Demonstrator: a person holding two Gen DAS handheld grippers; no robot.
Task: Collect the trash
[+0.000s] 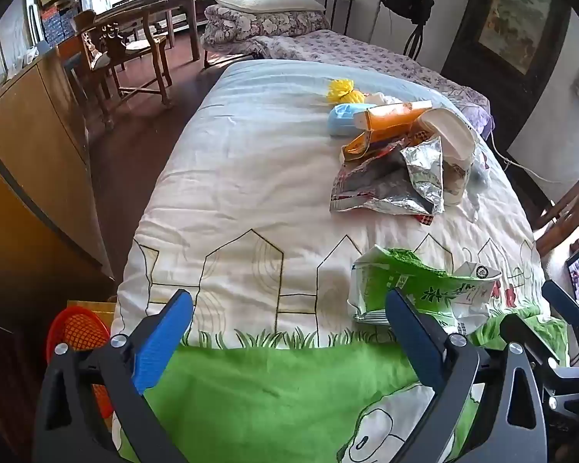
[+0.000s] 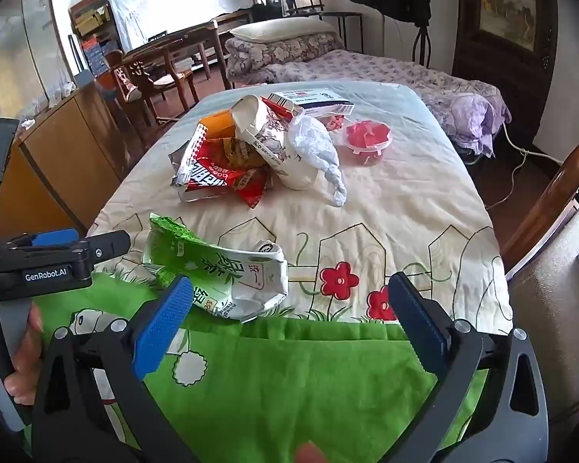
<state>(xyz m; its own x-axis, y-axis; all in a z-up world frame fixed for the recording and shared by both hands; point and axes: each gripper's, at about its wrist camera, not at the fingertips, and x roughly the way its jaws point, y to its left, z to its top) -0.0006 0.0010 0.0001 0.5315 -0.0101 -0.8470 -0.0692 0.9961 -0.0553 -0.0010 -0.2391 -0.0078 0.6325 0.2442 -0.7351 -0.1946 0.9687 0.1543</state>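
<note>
bed [image 1: 251,177] under fence-and-grass quilt, trash on top | far pile: foil snack bag [image 1: 390,181], white paper cup [image 2: 274,142], orange carton [image 1: 397,115] touching | crushed green carton [image 2: 220,274] near quilt's green band | left hand-held gripper [image 1: 289,332] jaws apart, empty | right hand-held gripper [image 2: 289,308] jaws apart, empty, just short of green carton

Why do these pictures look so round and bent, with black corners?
Both views are fisheye: in the left wrist view the bed bulges and the cabinet edge curves; in the right wrist view the foil snack bag stays sharp, while the windows wash out white. The black corners are the lens rim.
</note>
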